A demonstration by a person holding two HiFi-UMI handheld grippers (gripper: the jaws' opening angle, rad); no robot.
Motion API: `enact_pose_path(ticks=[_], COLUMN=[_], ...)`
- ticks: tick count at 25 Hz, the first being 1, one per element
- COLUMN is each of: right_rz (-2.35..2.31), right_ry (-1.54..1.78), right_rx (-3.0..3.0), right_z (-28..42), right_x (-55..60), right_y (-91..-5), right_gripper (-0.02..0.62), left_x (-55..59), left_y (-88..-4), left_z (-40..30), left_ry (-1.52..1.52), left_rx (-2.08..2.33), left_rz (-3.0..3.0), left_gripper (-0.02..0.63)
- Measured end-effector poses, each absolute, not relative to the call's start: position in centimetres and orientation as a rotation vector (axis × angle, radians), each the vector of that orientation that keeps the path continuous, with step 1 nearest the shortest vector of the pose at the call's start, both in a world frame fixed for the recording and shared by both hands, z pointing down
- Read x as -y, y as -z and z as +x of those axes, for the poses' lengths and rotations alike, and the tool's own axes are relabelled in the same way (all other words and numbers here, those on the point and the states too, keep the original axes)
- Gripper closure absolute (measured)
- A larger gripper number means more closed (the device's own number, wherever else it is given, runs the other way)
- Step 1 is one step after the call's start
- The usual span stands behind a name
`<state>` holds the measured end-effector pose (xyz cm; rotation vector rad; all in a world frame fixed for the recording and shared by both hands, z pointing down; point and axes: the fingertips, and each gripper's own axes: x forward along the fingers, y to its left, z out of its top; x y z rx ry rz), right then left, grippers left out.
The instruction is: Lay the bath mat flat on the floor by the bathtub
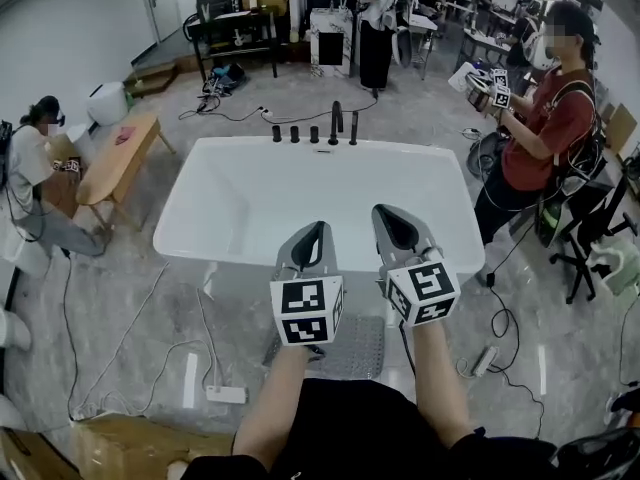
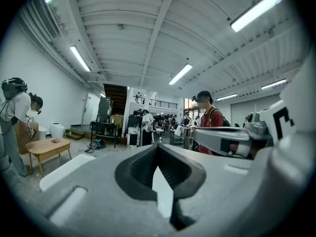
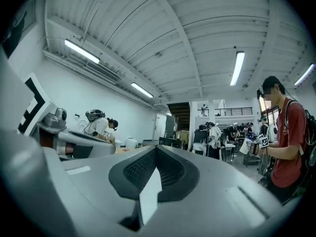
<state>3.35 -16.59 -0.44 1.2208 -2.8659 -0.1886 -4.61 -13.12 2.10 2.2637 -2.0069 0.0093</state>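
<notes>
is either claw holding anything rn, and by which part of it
Nothing is held: the left claw and right claw are both shut and empty; the bath mat lies on the floor by the bathtub.

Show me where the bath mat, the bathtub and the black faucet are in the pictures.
bath mat (image 1: 362, 354): head view, on its grey textured surface.
bathtub (image 1: 265, 198): head view, on its bare white inside.
black faucet (image 1: 336, 120): head view, on its upright spout.

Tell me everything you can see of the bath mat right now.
The bath mat is a grey, nubby-textured rectangle lying flat on the pale stone-look floor, close before the white bathtub. The left gripper and right gripper, both shut and empty, hide its far edge; nothing visibly touches it besides the floor.
</notes>
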Motion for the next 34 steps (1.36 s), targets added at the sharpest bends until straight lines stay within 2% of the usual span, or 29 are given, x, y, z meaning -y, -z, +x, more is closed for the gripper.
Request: enact_pose_path(ticks=[4, 15, 34], right_rz=[1.229, 1.254, 1.257], right_ry=[0.111, 0.080, 0.046], right_rx=[2.966, 2.894, 2.903], right_z=[4.4, 6.9, 9.8], right_x=[15.7, 13.7, 14.6], right_y=[2.6, -0.9, -1.3], right_gripper=[0.592, 0.592, 0.592], left_x=[12.2, 11.5, 13.0], left_y=[-0.1, -1.5, -1.7], left_z=[-4.4, -2.1, 1.0], left_ry=[0.028, -0.040, -0.050], left_rx=[2.070, 2.066, 1.991], left_rz=[2.267, 2.295, 2.343], left_gripper=[0.601, 0.601, 0.601])
